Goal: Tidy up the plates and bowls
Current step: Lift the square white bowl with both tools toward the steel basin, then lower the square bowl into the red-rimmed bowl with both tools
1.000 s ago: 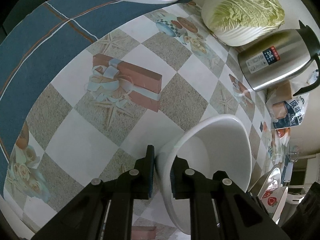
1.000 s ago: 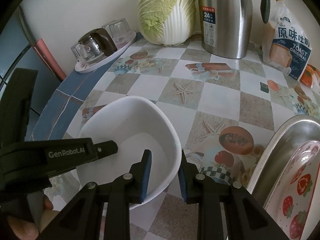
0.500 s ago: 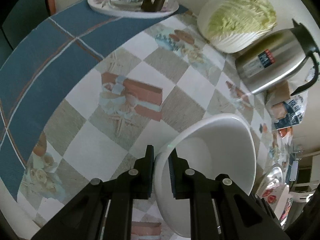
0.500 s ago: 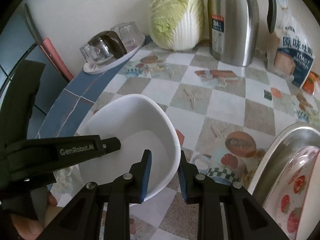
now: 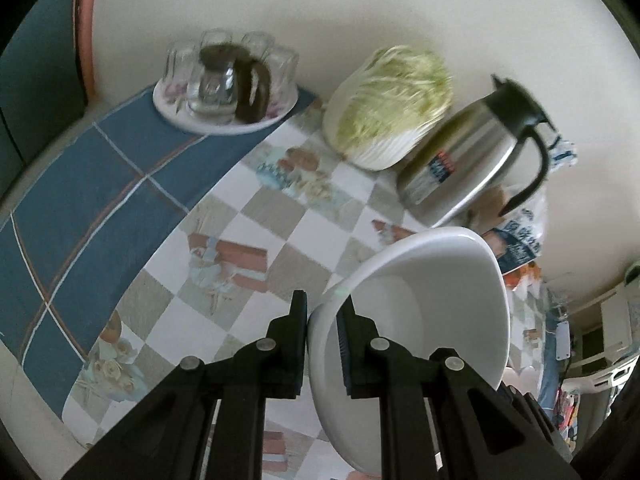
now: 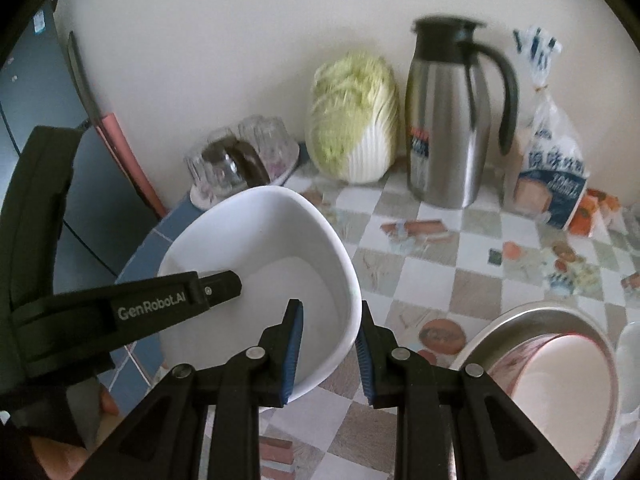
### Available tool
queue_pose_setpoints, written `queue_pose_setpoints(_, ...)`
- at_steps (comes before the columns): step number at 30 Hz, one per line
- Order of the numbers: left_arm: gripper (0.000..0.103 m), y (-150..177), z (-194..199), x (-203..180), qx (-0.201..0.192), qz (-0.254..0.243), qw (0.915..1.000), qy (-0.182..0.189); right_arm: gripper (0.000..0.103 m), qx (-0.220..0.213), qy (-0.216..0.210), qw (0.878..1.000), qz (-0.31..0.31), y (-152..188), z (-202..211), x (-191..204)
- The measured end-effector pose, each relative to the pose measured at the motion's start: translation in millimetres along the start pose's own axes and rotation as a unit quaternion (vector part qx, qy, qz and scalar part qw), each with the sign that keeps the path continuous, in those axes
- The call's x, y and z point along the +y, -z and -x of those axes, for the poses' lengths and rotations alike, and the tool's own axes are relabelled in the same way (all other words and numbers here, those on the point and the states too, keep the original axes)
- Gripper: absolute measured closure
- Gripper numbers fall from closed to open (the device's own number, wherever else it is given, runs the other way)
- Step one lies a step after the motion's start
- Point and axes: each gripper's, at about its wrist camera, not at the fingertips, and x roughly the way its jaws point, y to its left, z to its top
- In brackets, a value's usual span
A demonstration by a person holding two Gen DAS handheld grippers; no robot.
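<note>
A round table (image 5: 256, 208) in a checked, picture-printed cloth with a blue border fills both views, backed by a pale wall. Above it hangs a white bowl (image 6: 272, 256), clear of the cloth and tilted, pinched at opposite sides of its rim. The left gripper (image 5: 322, 336) is nearly closed on the rim, one pad outside the wall and one inside. The right gripper (image 6: 330, 344) clamps the far rim the same way, its jaws a little wider. At the table's near right edge sits a steel basin (image 6: 516, 320) with a pink-rimmed plate (image 6: 560, 384) inside. Against the wall stand a napa cabbage (image 6: 352, 128), a steel jug (image 6: 448, 128) and a bag of toast (image 6: 552, 176). A tray of upturned glasses (image 5: 228, 80) is smallest, at the far left.
</note>
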Motion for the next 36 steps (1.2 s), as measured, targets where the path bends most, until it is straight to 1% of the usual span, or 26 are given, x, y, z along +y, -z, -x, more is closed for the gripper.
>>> queue_pose_setpoints(10,0.088,10.3,26.2,-36.0,-0.026,-0.021,0.9992,0.020,0.076,-0.038,0.013,0.999,-0.019,-11.4,47.7,-19.0)
queue_pose_setpoints(14,0.088,14.9,33.7,-52.9,-0.034,-0.033,0.9985,0.026,0.076,-0.046,0.016,0.998,-0.026,-12.7,59.5,-31.0)
queue_pose_setpoints(26,0.088,32.0,42.2,-100.0,-0.035,-0.054,0.9962,0.059,0.075,-0.074,0.028,0.995,-0.054,-10.2,99.2,-73.2)
queue_pose_setpoints(36,0.088,44.2,46.3,-132.2,-0.036,-0.070,0.9941,0.075,0.076,-0.084,0.034,0.993,-0.070,-3.7,121.3,-106.6)
